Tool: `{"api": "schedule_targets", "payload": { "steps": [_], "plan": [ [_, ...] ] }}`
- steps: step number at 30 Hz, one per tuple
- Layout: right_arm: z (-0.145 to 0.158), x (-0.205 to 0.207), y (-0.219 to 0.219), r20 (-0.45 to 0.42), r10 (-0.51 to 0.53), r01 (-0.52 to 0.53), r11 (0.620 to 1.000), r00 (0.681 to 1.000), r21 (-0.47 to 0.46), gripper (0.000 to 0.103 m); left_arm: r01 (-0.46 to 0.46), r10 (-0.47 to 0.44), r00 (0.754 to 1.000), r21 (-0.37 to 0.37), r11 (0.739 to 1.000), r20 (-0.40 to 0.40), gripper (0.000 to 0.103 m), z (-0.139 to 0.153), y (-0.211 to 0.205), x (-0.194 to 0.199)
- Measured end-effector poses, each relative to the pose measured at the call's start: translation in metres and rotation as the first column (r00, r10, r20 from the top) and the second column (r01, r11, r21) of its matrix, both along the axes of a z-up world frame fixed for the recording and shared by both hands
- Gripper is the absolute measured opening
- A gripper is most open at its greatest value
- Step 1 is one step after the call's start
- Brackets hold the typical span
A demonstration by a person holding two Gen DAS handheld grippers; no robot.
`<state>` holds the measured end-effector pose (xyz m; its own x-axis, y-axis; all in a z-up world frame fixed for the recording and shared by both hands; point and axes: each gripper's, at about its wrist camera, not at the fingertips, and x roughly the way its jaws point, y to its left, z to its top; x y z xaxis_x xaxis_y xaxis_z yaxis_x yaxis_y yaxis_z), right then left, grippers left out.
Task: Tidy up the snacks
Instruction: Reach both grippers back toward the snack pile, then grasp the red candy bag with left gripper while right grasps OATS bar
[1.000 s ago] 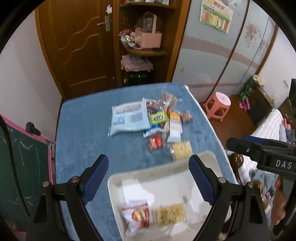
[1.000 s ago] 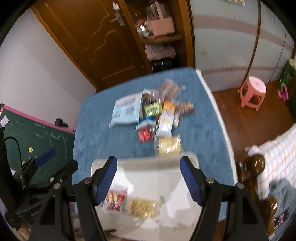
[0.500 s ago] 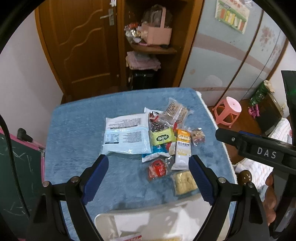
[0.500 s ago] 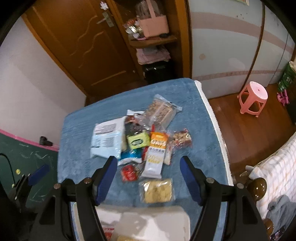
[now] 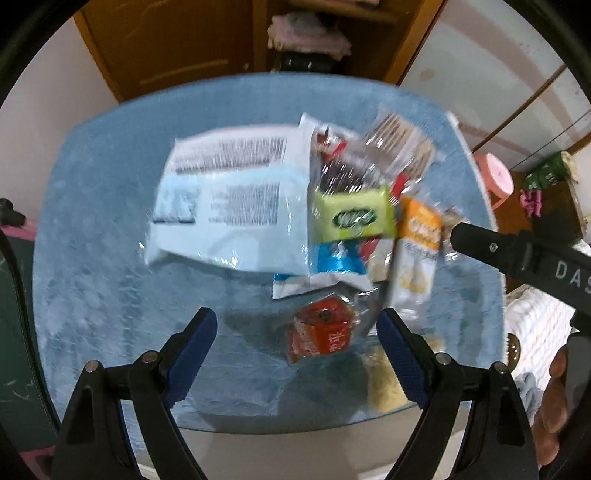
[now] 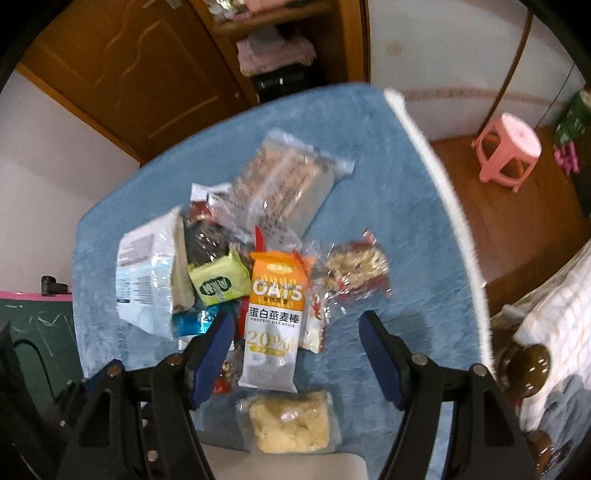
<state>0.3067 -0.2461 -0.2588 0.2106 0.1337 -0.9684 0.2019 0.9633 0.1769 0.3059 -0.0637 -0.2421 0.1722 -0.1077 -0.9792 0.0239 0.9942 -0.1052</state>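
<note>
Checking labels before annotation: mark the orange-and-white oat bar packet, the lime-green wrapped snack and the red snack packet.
Orange-and-white oat bar packet (image 6: pixel 275 321): right wrist view, middle of its printed front.
Lime-green wrapped snack (image 6: pixel 219 282): right wrist view, centre of wrapper.
Red snack packet (image 5: pixel 323 332): left wrist view, centre of its red face.

- A brown wooden door (image 6: pixel 122 77) fills the upper left of the right wrist view.
- Beside it, at top centre, a wooden shelf (image 6: pixel 273 26) holds folded pink cloth (image 6: pixel 275 55).
- A pink plastic stool (image 6: pixel 508 147) stands on the wooden floor (image 6: pixel 491 229) at the right.
- A green chalkboard (image 6: pixel 40 328) shows at the left edge.
</note>
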Motion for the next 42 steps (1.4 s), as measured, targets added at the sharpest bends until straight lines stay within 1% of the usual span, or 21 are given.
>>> {"api": "schedule_targets", "payload": {
  "steps": [3, 6, 8, 10, 12, 13, 14, 16, 17, 19, 20, 22, 27, 28, 29, 30, 33, 35, 38, 40, 42],
  "plan": [
    [-0.021, 0.005, 0.002, -0.052, -0.007, 0.009, 0.999, 0.999, 0.040, 0.071, -0.019, 0.019, 0.999, -0.011, 1.000, -0.043, 0.088, -0.017, 0.000, 0.002],
    [-0.038, 0.008, 0.007, -0.091, -0.004, 0.009, 0.998, 0.996, 0.060, 0.071, -0.029, 0.028, 0.997, -0.014, 0.999, -0.068, 0.088, -0.028, 0.000, 0.003],
    [-0.047, 0.011, 0.012, -0.112, 0.006, 0.000, 0.998, 0.994, 0.058, 0.071, -0.030, 0.029, 0.996, -0.014, 0.999, -0.084, 0.088, -0.035, 0.000, 0.003],
    [-0.056, 0.013, 0.017, -0.138, 0.017, -0.013, 0.999, 0.990, 0.032, 0.071, -0.032, 0.030, 0.994, -0.019, 0.999, -0.105, 0.088, -0.042, -0.001, 0.003],
    [-0.065, 0.013, 0.025, -0.154, 0.041, -0.038, 0.999, 0.987, 0.019, 0.063, -0.035, 0.032, 0.991, -0.026, 0.999, -0.127, 0.088, -0.049, -0.001, 0.002],
    [-0.068, 0.013, 0.028, -0.162, 0.045, -0.044, 0.999, 0.986, 0.010, 0.062, -0.038, 0.034, 0.990, -0.028, 0.999, -0.137, 0.088, -0.052, -0.001, 0.003],
    [-0.070, 0.012, 0.031, -0.160, 0.049, -0.052, 0.999, 0.986, -0.011, 0.058, -0.040, 0.036, 0.989, -0.029, 0.999, -0.146, 0.088, -0.056, -0.001, 0.003],
    [-0.069, 0.010, 0.031, -0.143, 0.056, -0.058, 0.998, 0.988, -0.015, 0.048, -0.047, 0.039, 0.986, -0.043, 0.998, -0.160, 0.088, -0.060, -0.001, 0.002],
    [-0.066, 0.008, 0.030, -0.131, 0.053, -0.056, 0.998, 0.990, -0.022, 0.041, -0.051, 0.042, 0.985, -0.052, 0.997, -0.166, 0.088, -0.063, -0.001, 0.002],
    [-0.061, 0.004, 0.025, -0.118, 0.045, -0.048, 0.999, 0.992, -0.021, 0.040, -0.059, 0.047, 0.983, -0.060, 0.996, -0.179, 0.088, -0.067, -0.003, 0.000],
    [-0.058, 0.001, 0.020, -0.108, 0.036, -0.036, 0.999, 0.994, -0.001, 0.040, -0.061, 0.048, 0.982, -0.065, 0.996, -0.184, 0.088, -0.068, -0.003, 0.000],
    [-0.053, -0.003, 0.010, -0.095, 0.028, -0.027, 1.000, 0.995, 0.009, 0.039, -0.064, 0.051, 0.980, -0.060, 0.996, -0.193, 0.088, -0.073, -0.006, 0.000],
    [-0.031, -0.020, 0.002, -0.030, 0.039, -0.039, 0.999, 0.999, -0.005, 0.039, -0.059, 0.050, 0.979, -0.036, 0.998, -0.196, 0.087, -0.078, -0.012, -0.003],
    [-0.027, -0.022, 0.001, -0.023, 0.041, -0.041, 0.999, 0.999, -0.005, 0.039, -0.058, 0.050, 0.979, -0.035, 0.998, -0.196, 0.086, -0.080, -0.015, -0.003],
    [-0.024, -0.026, -0.001, -0.017, 0.043, -0.043, 0.999, 0.999, -0.003, 0.039, -0.059, 0.050, 0.980, -0.039, 0.998, -0.194, 0.081, -0.079, -0.018, -0.003],
    [-0.020, -0.030, -0.002, -0.008, 0.043, -0.043, 0.999, 0.999, 0.003, 0.039, -0.059, 0.050, 0.980, -0.046, 0.997, -0.191, 0.072, -0.080, -0.029, 0.004],
    [-0.009, -0.038, -0.004, 0.013, 0.043, -0.043, 0.999, 0.999, 0.013, 0.039, -0.054, 0.039, 0.983, -0.081, 0.995, -0.178, 0.058, -0.069, -0.033, 0.005],
    [0.003, -0.044, -0.009, 0.032, 0.046, -0.047, 0.999, 0.998, 0.013, 0.039, -0.059, 0.042, 0.985, -0.098, 0.993, -0.166, 0.057, -0.061, -0.036, 0.003],
    [0.018, -0.046, -0.009, 0.063, 0.046, -0.048, 0.999, 0.997, 0.020, 0.039, -0.052, 0.039, 0.991, -0.096, 0.994, -0.129, 0.056, -0.044, -0.039, -0.005],
    [0.027, -0.048, -0.005, 0.085, 0.043, -0.045, 0.999, 0.995, 0.026, 0.039, -0.029, 0.021, 0.996, -0.093, 0.995, -0.082, 0.056, -0.024, -0.040, -0.014],
    [0.040, -0.055, -0.001, 0.112, 0.041, -0.045, 0.998, 0.993, 0.034, 0.039, -0.001, -0.001, 1.000, -0.095, 0.995, -0.019, 0.056, 0.004, -0.041, -0.024]
  ]
}}
